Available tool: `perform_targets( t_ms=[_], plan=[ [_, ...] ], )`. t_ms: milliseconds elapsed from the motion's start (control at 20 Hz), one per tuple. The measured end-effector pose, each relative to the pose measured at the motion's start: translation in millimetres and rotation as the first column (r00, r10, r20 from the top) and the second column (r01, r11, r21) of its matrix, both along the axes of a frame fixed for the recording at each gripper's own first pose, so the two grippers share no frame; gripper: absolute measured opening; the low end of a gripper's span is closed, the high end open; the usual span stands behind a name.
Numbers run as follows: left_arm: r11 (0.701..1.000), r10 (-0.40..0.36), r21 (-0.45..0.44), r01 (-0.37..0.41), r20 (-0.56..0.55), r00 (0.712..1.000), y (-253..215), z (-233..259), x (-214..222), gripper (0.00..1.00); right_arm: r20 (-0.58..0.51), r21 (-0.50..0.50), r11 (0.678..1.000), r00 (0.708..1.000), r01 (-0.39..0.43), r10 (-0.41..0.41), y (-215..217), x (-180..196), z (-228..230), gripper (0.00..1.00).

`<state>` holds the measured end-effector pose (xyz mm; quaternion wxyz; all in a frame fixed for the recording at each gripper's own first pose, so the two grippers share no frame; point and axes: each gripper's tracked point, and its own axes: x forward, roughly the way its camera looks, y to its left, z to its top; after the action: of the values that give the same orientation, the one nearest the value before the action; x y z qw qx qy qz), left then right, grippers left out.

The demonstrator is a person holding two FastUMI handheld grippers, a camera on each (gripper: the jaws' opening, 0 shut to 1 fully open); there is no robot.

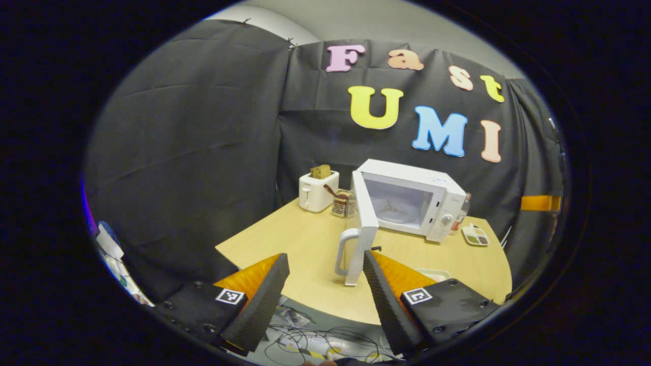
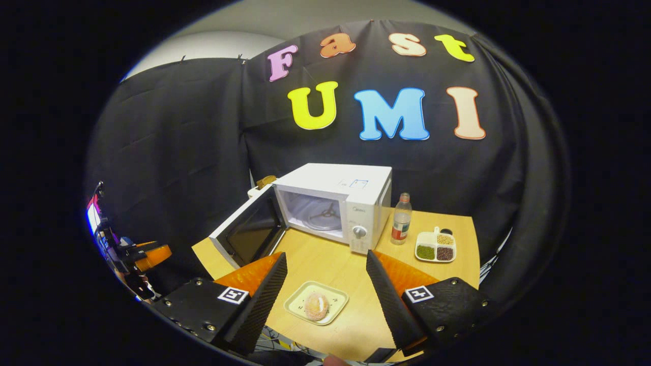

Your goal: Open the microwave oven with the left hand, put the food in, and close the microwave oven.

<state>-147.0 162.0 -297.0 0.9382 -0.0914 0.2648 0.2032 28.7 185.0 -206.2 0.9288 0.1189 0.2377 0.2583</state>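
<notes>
A white microwave oven (image 1: 422,201) (image 2: 341,201) stands at the back of the wooden table with its door (image 1: 362,229) (image 2: 249,231) swung wide open. The cavity with its turntable (image 2: 318,211) is bare. The food, a round pinkish bun (image 2: 316,306), lies on a small square white plate (image 2: 333,294) near the table's front edge. My right gripper (image 2: 325,284) hangs open just above and in front of that plate, fingers on either side of it. My left gripper (image 1: 325,284) is open, back from the table, with the door handle (image 1: 344,250) between and beyond its fingers. The left gripper (image 2: 145,256) also appears far left in the right gripper view.
A white toaster (image 1: 318,190) with bread and a glass jar (image 1: 344,203) stand left of the microwave. A bottle (image 2: 401,218) and a divided dish of beans (image 2: 436,246) sit to its right. Cables (image 1: 315,343) lie below the table's front edge.
</notes>
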Motion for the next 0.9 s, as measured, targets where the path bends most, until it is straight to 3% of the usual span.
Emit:
perform_targets(
  t_ms=[150, 250, 450, 600, 850, 900],
  plan=[
    [0.999, -0.041, -0.01, 0.042, 0.059, 0.997, -8, 23, 8, 0.94, -0.052, -0.014, 1.0, 0.999, -0.012, 0.011, 27, -1, -30, 0.96],
    [0.996, -0.086, -0.03, 0.089, 0.095, 0.992, -7, 33, 16, 1.0, -0.122, -0.022, 0.999, 0.992, -0.03, 0.027, 50, -5, -58, 0.96],
    [0.979, -0.178, -0.07, 0.193, 0.179, 0.968, 9, 50, 30, 0.92, -0.277, -0.068, 0.998, 0.961, 0.001, -0.019, 78, -12, -114, 0.96],
    [0.956, -0.233, -0.124, 0.266, 0.232, 0.945, 15, 52, 39, 0.91, -0.346, -0.142, 0.99, 0.938, -0.027, -0.024, 93, -18, -153, 0.96],
    [0.942, -0.219, -0.191, 0.277, 0.28, 0.935, 41, 64, 51, 0.9, -0.423, -0.227, 0.97, 0.906, -0.091, -0.013, 115, -23, -203, 0.96],
    [0.944, -0.206, -0.194, 0.268, 0.287, 0.935, 47, 67, 52, 1.0, -0.432, -0.247, 0.963, 0.902, -0.106, -0.012, 116, -20, -213, 0.96]
  ],
)
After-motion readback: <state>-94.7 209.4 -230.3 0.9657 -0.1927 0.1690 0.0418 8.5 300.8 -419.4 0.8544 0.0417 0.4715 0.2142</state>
